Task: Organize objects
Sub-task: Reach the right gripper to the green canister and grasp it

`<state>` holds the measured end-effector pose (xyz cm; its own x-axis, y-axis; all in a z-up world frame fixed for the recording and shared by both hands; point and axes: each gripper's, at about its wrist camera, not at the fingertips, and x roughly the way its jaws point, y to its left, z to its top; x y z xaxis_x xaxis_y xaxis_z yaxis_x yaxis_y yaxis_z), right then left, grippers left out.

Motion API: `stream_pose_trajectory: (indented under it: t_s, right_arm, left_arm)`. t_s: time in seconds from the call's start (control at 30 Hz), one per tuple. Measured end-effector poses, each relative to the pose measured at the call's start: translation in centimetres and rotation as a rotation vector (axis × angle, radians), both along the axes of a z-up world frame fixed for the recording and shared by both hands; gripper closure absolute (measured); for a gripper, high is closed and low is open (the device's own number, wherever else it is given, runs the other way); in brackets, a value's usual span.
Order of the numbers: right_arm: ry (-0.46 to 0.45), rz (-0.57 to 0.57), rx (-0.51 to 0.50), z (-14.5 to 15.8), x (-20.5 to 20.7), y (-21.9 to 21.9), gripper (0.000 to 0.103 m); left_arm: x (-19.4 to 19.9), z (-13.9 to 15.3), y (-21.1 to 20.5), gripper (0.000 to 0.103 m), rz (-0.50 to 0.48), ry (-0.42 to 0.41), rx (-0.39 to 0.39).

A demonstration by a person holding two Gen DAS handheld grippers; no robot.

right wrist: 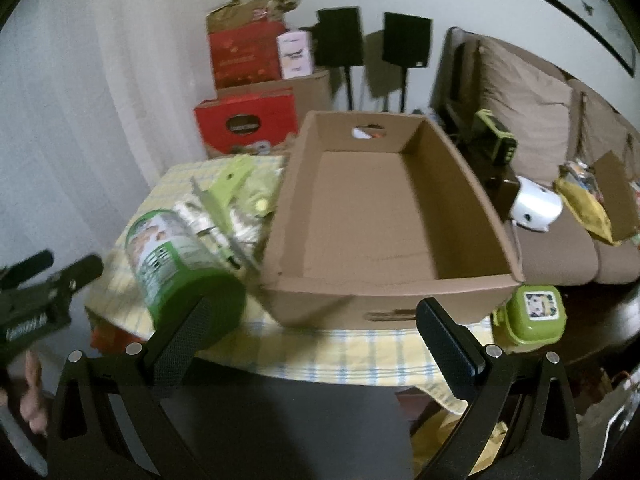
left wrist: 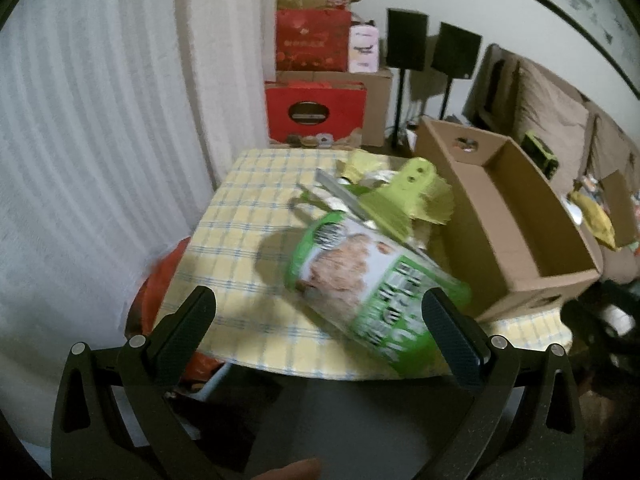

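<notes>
Both claws, left gripper (left wrist: pixel 320 320) and right gripper (right wrist: pixel 316 328), stood wide apart and empty. Beside the box (right wrist: pixel 472 216), on its left, the green can (left wrist: pixel 372 276) lay tilted on the cloth (left wrist: pixel 236 236), against a heap of green packets (left wrist: pixel 404 196); a small tub (right wrist: pixel 530 314) sat by the box's near right corner. Judged: sorting had barely begun, the box being empty; next, close on the can. Blur hid the heap's contents

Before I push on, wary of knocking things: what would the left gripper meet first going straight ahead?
Probably the green canister lying on its side on the checked tablecloth; the left gripper is open, its fingers empty. Depth is unclear.
</notes>
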<state>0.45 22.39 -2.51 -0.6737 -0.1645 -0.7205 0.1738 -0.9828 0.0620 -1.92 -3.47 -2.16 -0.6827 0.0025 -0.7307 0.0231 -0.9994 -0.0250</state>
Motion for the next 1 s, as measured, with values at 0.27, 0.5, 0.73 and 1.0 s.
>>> stream_pose_trajectory:
  t_s: [0.27, 0.5, 0.73, 1.0]
  right_arm:
    - [-0.074, 0.077, -0.065, -1.8, -1.1, -2.1, 0.0]
    - [-0.076, 0.119, -0.056, -2.4, -1.5, -4.3, 0.0]
    - [-0.12, 0.185, -0.17, -3.1, -2.0, -5.5, 0.001]
    - [-0.198, 0.238, -0.232, -4.9, -2.8, -6.8, 0.013]
  left_arm:
    - [-1.9, -0.7, -4.0, 0.0, 0.055, -0.007, 0.063]
    - [-3.8, -0.6, -5.2, 0.0, 0.062, 0.015, 0.06]
    - [-6.0, -1.5, -6.1, 0.0, 0.011, -0.007, 0.103]
    - [-8.1, -3.2, -5.6, 0.015, -0.106, -0.044, 0.191]
